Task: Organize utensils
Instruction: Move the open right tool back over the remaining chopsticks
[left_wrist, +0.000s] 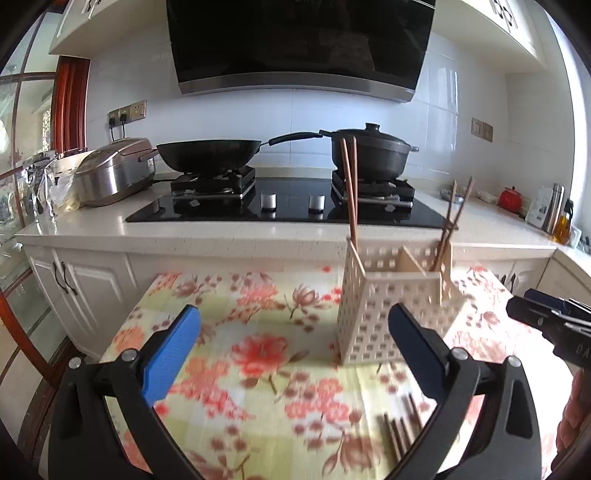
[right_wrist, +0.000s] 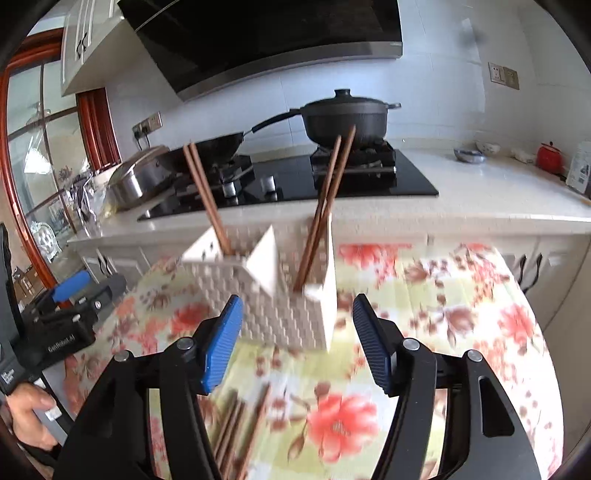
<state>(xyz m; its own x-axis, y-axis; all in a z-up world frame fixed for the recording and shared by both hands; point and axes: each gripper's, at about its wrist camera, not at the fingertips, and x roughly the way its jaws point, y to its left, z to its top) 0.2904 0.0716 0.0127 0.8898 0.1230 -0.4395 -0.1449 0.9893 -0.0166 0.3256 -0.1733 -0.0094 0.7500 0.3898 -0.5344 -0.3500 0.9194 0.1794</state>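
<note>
A kitchen with a gas hob (left_wrist: 288, 201) along the tiled back wall; in front of it stands a table under a floral cloth (left_wrist: 258, 354). The left gripper (left_wrist: 293, 341) is released with jaws wide and empty to the left of the perforated utensil holder (left_wrist: 384, 306), and the right gripper (right_wrist: 297, 345) is also released, empty, just before that holder. Two chopstick pairs (right_wrist: 325, 206) stand upright in the holder's separate compartments, and loose chopsticks (right_wrist: 236, 435) lie on the cloth just in front of the holder.
</note>
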